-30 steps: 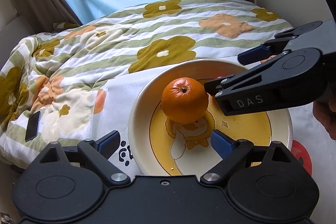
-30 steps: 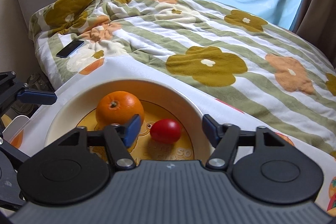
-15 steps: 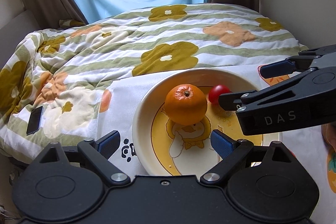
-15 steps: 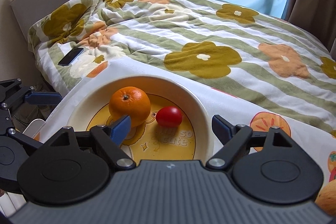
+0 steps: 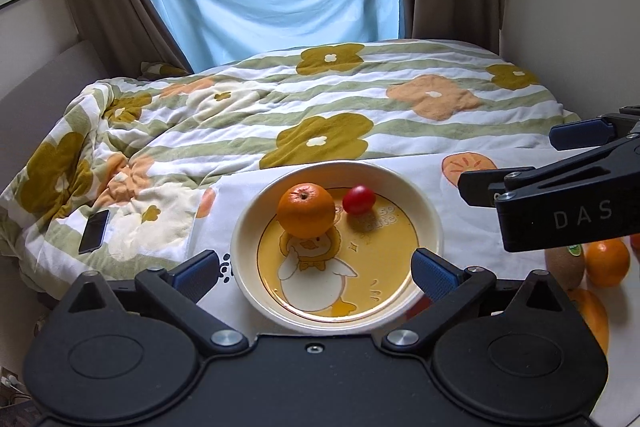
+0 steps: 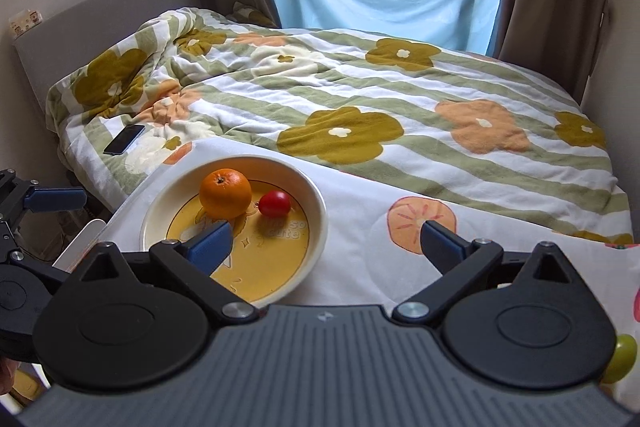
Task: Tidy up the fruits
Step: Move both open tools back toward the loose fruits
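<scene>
An orange (image 5: pixel 306 211) and a small red fruit (image 5: pixel 359 200) lie side by side in a cream plate (image 5: pixel 434 223) with a yellow duck picture, on a white fruit-print cloth. My left gripper (image 5: pixel 316 271) hangs above the plate's near rim, its jaws opening with nothing between them. In the right wrist view the orange (image 6: pixel 225 193) and red fruit (image 6: pixel 274 203) sit in the plate (image 6: pixel 316 211) ahead and to the left. My right gripper (image 6: pixel 325 241) is over the plate's right edge and the cloth, its jaws also opening and empty.
A kiwi (image 5: pixel 566 267) and loose oranges (image 5: pixel 607 262) lie on the cloth to the plate's right, and a green fruit (image 6: pixel 620 357) at the far right. A phone (image 5: pixel 94 231) rests on the flowered quilt (image 5: pixel 320 115). Behind are the bed, curtains and a window.
Both grippers have drawn back and up from the plate, and their jaws have spread wider. The orange and the red fruit stay in the plate. More loose fruit has come into view.
</scene>
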A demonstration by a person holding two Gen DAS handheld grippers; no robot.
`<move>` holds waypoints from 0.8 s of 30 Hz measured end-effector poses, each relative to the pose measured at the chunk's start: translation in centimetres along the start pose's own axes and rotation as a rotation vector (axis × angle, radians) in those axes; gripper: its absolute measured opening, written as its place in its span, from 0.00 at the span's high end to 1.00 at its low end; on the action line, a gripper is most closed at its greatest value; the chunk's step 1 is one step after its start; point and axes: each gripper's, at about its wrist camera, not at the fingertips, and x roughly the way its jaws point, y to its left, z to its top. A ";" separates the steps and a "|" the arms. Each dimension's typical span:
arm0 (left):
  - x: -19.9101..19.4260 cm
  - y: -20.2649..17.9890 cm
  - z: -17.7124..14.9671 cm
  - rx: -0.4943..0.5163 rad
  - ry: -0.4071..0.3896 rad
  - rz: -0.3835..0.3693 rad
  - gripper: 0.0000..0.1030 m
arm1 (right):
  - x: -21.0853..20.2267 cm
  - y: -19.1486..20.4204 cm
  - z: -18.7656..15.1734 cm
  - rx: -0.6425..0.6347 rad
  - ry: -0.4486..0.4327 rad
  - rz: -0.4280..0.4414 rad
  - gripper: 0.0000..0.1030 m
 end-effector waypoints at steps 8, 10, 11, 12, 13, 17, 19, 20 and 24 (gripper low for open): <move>-4.8 -4.9 -1.3 -0.020 -0.040 -0.015 0.00 | -6.8 -4.9 -3.2 0.030 -0.013 -0.042 0.00; -5.6 -6.2 -1.7 -0.016 -0.046 -0.019 0.00 | -8.1 -6.1 -4.2 0.039 -0.016 -0.051 0.00; -6.0 -7.1 -1.9 -0.014 -0.050 -0.024 0.00 | -8.8 -6.9 -4.8 0.045 -0.013 -0.059 0.00; -6.3 -7.8 -2.1 -0.011 -0.054 -0.030 0.00 | -9.5 -7.7 -5.5 0.052 -0.009 -0.069 0.00; -6.6 -8.4 -2.3 -0.008 -0.057 -0.036 0.00 | -9.9 -8.3 -6.0 0.057 -0.007 -0.075 0.00; -7.1 -11.5 -3.3 0.014 -0.065 -0.066 0.00 | -11.7 -11.3 -8.6 0.082 -0.001 -0.116 0.00; -7.1 -13.0 -3.8 0.029 -0.063 -0.082 0.00 | -12.2 -12.6 -9.7 0.100 0.003 -0.135 0.00; -7.0 -13.7 -3.9 0.035 -0.063 -0.089 0.00 | -12.4 -13.2 -10.3 0.109 0.006 -0.143 0.00; -6.2 -16.7 -4.8 0.057 -0.063 -0.133 0.00 | -12.9 -15.6 -12.6 0.147 0.011 -0.182 0.00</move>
